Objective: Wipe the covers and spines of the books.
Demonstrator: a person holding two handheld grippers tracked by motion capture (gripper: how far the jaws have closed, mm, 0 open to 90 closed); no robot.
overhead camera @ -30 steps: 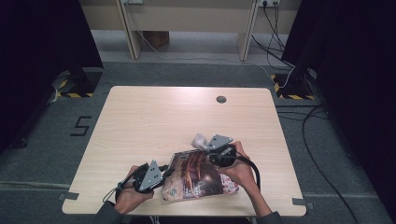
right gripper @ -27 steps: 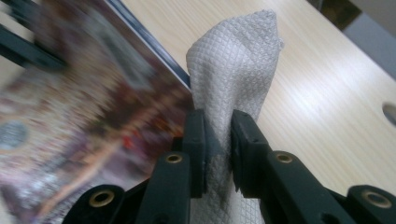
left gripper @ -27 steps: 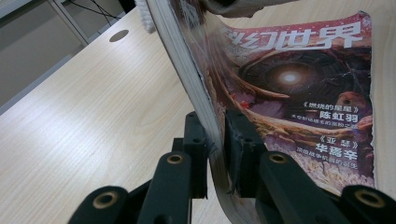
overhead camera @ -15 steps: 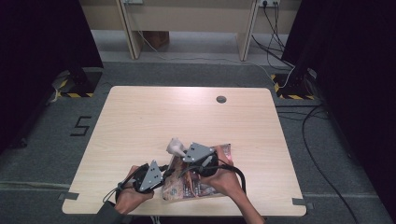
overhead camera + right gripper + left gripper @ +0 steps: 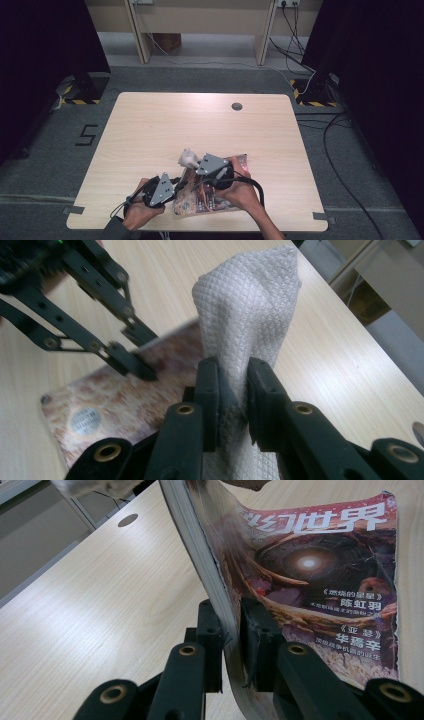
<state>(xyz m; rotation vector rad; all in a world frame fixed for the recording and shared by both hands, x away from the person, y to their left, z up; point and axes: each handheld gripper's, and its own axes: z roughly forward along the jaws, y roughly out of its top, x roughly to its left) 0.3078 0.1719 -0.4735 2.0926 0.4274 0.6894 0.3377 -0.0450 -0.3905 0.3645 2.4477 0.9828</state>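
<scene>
A magazine with a dark red cover lies near the table's front edge, its left side lifted. My left gripper is shut on that lifted edge; in the left gripper view the jaws pinch the pages and the cover bends away to the right. My right gripper hovers over the magazine's upper left part, shut on a white textured cloth. In the right gripper view the cloth stands up between the jaws, with the left gripper and the magazine beyond.
The light wooden table has a round cable hole at the back right. Dark curtains stand on both sides. Cables lie on the floor at the right, and a taped "5" marks the floor at the left.
My right gripper has carried the white cloth leftward across the magazine, from its right side to its upper left. The left gripper has kept its hold in place.
</scene>
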